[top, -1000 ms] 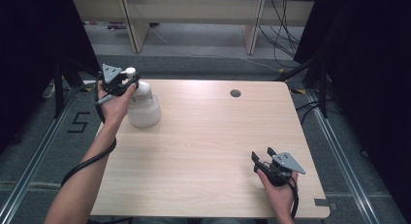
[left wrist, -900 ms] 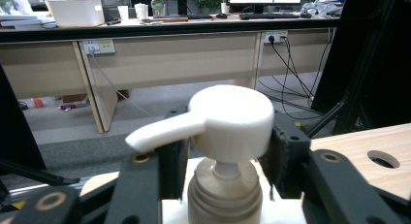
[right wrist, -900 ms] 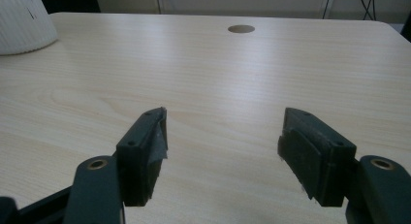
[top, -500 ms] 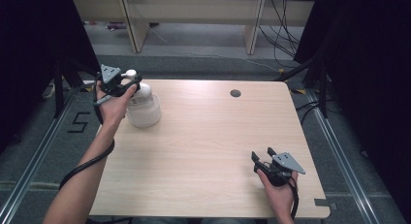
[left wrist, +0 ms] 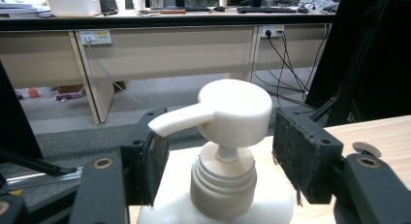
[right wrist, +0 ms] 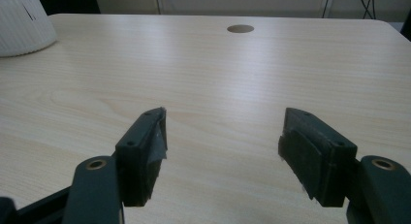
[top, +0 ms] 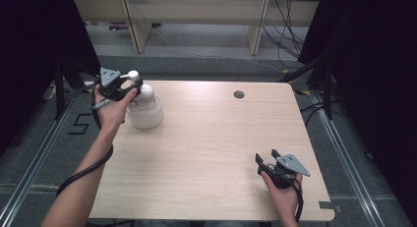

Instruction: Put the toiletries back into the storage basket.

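Observation:
A white pump bottle [top: 146, 110] stands at the table's far left. My left gripper [top: 131, 84] sits at its top, with the pump head [left wrist: 237, 110] between the jaws. Both pads [left wrist: 295, 151] stand clear of the head, and the spout points past the left jaw. These jaws have just been opening, and the gripper [left wrist: 220, 151] is open. At the near right of the table, my right gripper [top: 265, 157] rests open with nothing between its fingers. In the right gripper view, that gripper [right wrist: 223, 141] looks across bare wood to the bottle's base [right wrist: 22, 25].
The light wooden table [top: 206, 138] has a round cable hole [top: 239, 94] near its far edge. Beyond the table are a grey floor, desk legs and trailing cables. Metal rails run along the floor on both sides.
Both hands keep their places. The left gripper stays around the pump head, and the bottle has not moved.

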Available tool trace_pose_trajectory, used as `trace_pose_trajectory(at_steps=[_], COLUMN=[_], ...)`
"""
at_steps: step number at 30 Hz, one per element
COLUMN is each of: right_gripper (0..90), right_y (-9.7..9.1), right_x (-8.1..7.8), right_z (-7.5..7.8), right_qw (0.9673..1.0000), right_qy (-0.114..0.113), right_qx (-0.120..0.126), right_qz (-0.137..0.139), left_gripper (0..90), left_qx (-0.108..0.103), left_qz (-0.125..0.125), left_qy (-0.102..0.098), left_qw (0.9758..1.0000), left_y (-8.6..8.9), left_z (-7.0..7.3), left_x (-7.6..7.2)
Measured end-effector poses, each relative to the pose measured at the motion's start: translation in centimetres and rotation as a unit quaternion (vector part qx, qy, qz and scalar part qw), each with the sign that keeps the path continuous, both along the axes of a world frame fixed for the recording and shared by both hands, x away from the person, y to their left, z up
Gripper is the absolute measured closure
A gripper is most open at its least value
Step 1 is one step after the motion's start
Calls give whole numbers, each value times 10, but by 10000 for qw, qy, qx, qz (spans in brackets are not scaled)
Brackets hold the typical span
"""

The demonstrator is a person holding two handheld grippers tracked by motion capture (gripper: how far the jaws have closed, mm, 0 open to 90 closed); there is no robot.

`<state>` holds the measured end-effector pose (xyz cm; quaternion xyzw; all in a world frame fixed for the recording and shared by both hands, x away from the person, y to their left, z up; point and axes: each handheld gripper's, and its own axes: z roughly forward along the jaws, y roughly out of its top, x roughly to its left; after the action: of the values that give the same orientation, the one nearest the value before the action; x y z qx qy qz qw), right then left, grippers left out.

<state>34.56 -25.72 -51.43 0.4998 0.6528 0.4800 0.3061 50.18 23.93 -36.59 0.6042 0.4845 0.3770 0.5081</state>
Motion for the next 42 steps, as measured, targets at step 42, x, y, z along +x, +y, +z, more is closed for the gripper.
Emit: trace_pose_trajectory(at_steps=[42], right_gripper=[343], right_y=[1], right_x=[0], right_z=[0], right_qw=[10000], right_qy=[-12], right_qx=[25], right_qz=[-49], left_gripper=[371], left_qx=[154], left_qz=[-301], left_qy=[-232], left_qw=[9992], left_y=[1], left_z=[-9], left_x=[-54])
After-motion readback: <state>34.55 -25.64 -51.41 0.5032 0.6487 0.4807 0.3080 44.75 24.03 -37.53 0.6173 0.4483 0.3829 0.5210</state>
